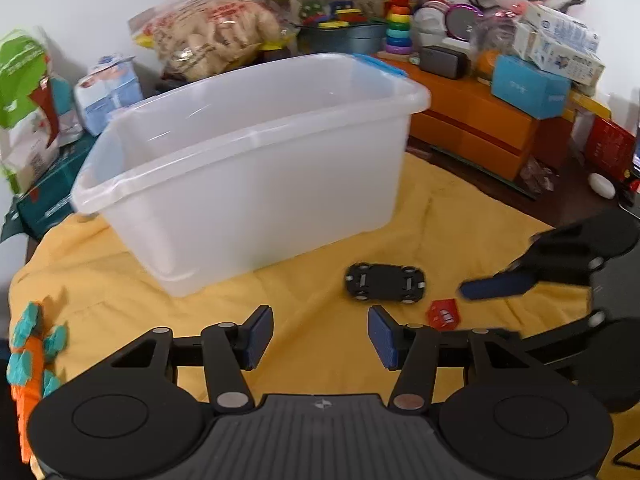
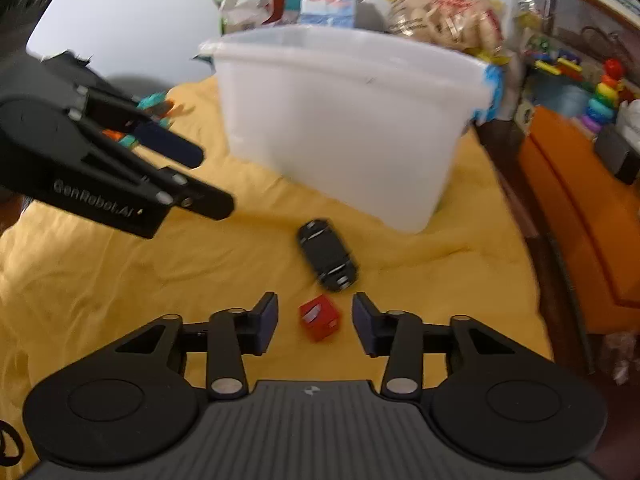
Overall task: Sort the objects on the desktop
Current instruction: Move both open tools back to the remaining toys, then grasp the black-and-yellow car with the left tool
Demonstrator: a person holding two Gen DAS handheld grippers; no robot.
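Note:
A clear plastic bin (image 1: pixel 256 184) stands on the yellow cloth (image 1: pixel 312 320); it also shows in the right wrist view (image 2: pixel 344 120). A black toy car (image 1: pixel 384 282) lies upside down in front of it, seen too in the right wrist view (image 2: pixel 328 254). A small red block (image 1: pixel 443 314) lies beside the car. My right gripper (image 2: pixel 315 322) is open, with the red block (image 2: pixel 320 318) between its fingers on the cloth. My left gripper (image 1: pixel 320 334) is open and empty, above bare cloth left of the car. An orange and teal toy (image 1: pixel 32 356) lies at the far left.
An orange box (image 1: pixel 480 128) with boxes and a stacking ring toy (image 1: pixel 398 24) stands at the right. Snack bags (image 1: pixel 212 28) and cartons crowd behind the bin. The cloth's right edge meets dark table (image 2: pixel 532 216).

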